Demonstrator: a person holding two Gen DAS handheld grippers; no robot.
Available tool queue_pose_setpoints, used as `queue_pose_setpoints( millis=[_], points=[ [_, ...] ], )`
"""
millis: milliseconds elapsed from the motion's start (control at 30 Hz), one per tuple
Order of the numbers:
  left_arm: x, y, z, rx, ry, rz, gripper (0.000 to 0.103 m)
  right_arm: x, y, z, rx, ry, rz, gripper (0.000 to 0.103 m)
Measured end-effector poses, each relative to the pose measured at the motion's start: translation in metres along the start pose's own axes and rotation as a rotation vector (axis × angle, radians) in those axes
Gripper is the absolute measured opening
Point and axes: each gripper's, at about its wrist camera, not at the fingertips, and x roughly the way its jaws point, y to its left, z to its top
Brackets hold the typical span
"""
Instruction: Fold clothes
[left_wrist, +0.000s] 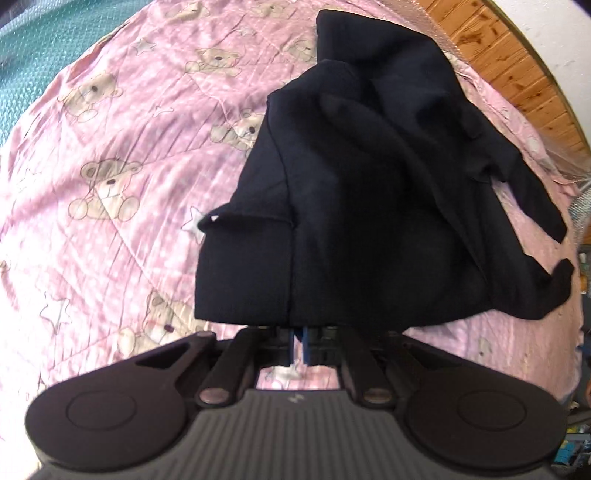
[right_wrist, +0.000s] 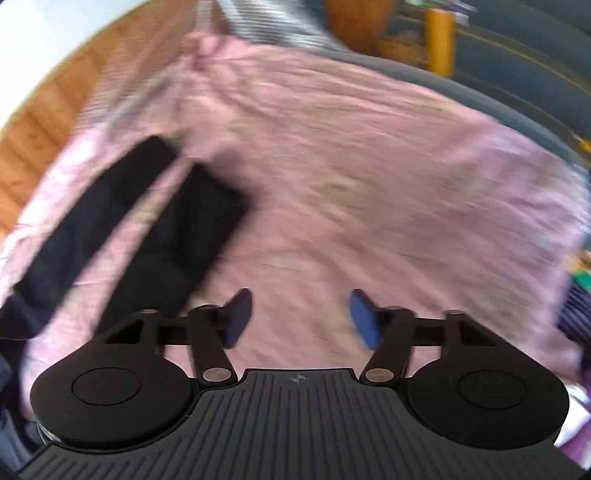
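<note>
A black garment lies crumpled on a pink bear-print bedsheet, one sleeve trailing off to the right. My left gripper is shut on the garment's near edge, the blue pads pressed together under the cloth. In the blurred right wrist view, two long black strips of the garment stretch across the pink bedsheet at the left. My right gripper hangs open above the sheet with nothing between its blue pads, to the right of the black cloth.
A wooden floor shows beyond the bed's far right edge. A teal surface borders the sheet at upper left. In the right wrist view, blurred wood floor lies at left and a yellow object stands at the top.
</note>
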Motion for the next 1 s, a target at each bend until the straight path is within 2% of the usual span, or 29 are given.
queue_pose_setpoints(
  millis=[67,100,200,267,300,367,433,567,633,733,800,833,900,933,967,1000],
  points=[
    [-0.002,-0.007,0.004,0.017,-0.02,0.004,0.004,0.015,0.022,0.004,-0.004,0.006,0.055,0.076],
    [-0.004,-0.01,0.007,0.027,-0.031,0.006,0.004,0.024,0.035,0.008,-0.01,0.012,0.08,0.078],
    [-0.009,-0.016,0.011,0.048,-0.06,0.01,0.004,0.052,0.08,0.016,-0.048,0.052,0.14,0.078],
    [-0.011,-0.013,0.014,0.05,-0.075,0.014,0.004,0.067,0.106,0.015,-0.1,0.097,0.141,0.077],
    [-0.013,-0.015,0.013,0.05,-0.084,0.018,0.004,0.073,0.114,0.011,-0.135,0.115,0.125,0.073],
    [-0.02,-0.016,0.01,0.048,-0.108,0.019,0.004,0.081,0.128,0.006,-0.199,0.142,0.092,0.022],
    [-0.027,-0.017,0.008,0.044,-0.135,0.018,0.004,0.073,0.125,0.008,-0.226,0.119,0.064,0.0],
    [-0.038,-0.012,0.0,0.019,-0.176,-0.001,0.004,0.021,0.088,0.02,-0.219,-0.008,0.002,0.0],
    [-0.038,-0.009,-0.005,0.01,-0.176,-0.009,0.004,-0.008,0.053,0.02,-0.159,-0.041,-0.029,0.0],
    [-0.027,0.0,-0.011,0.019,-0.135,-0.014,0.004,-0.029,0.007,0.001,-0.104,0.002,-0.128,0.0],
    [-0.016,0.009,-0.017,0.037,-0.097,-0.017,0.004,-0.025,-0.01,-0.017,-0.054,0.079,-0.142,0.0],
    [-0.01,0.014,-0.019,0.045,-0.075,-0.024,0.004,-0.024,-0.013,-0.024,-0.03,0.102,-0.139,0.008],
    [-0.002,0.019,-0.021,0.069,-0.06,-0.032,0.005,-0.024,0.001,-0.03,0.005,0.091,-0.098,0.027],
    [0.0,0.019,-0.021,0.081,-0.059,-0.033,0.005,-0.021,0.015,-0.03,-0.009,0.072,-0.074,0.059],
    [0.001,0.018,-0.02,0.085,-0.06,-0.032,0.005,-0.016,0.03,-0.028,-0.027,0.037,-0.051,0.086],
    [0.001,0.016,-0.018,0.084,-0.062,-0.033,0.004,-0.012,0.046,-0.026,-0.045,0.003,-0.029,0.095]
  ],
)
